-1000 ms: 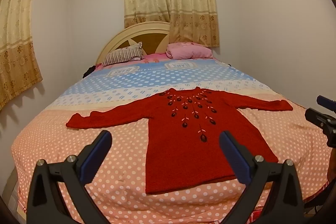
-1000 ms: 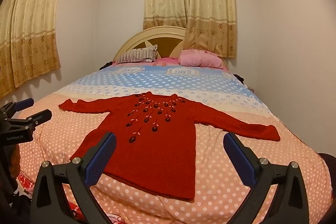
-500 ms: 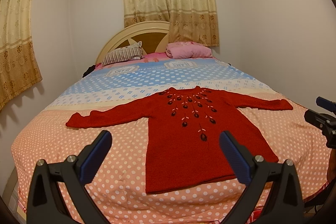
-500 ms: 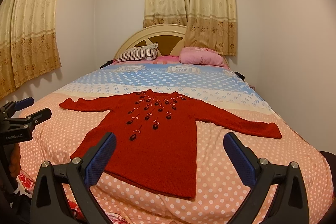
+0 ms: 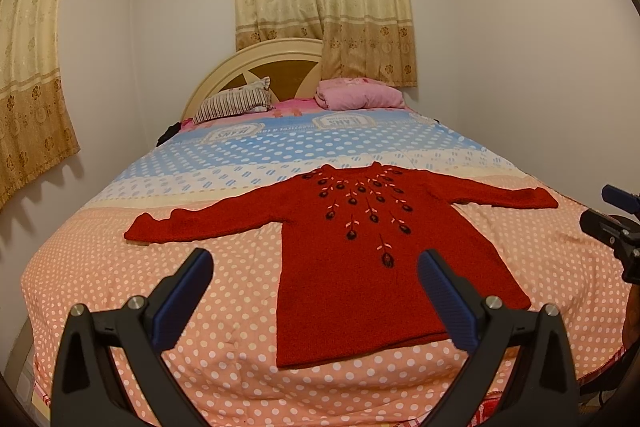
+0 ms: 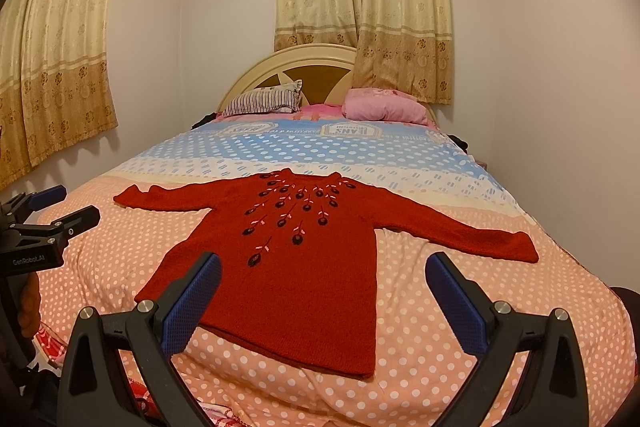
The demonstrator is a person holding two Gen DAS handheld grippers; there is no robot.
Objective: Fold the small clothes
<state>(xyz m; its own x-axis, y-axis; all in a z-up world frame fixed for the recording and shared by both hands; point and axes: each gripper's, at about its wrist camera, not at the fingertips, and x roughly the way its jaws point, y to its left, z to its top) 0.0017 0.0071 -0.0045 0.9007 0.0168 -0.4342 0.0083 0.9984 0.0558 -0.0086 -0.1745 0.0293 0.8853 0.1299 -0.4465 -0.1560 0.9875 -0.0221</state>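
Note:
A small red knitted sweater (image 5: 360, 267) with dark embroidered flowers lies flat, face up, on the bed, both sleeves spread out; it also shows in the right wrist view (image 6: 296, 267). My left gripper (image 5: 316, 283) is open and empty, held above the bed's foot in front of the hem. My right gripper (image 6: 324, 287) is open and empty, also above the foot end. Each gripper shows at the edge of the other's view: the right gripper (image 5: 616, 223) on the right, the left gripper (image 6: 44, 223) on the left.
The bed (image 5: 120, 287) has a polka-dot cover, peach near me and blue further off. A striped pillow (image 5: 236, 103) and a pink pillow (image 5: 360, 95) lie by the headboard. Walls close in on both sides; curtains hang behind.

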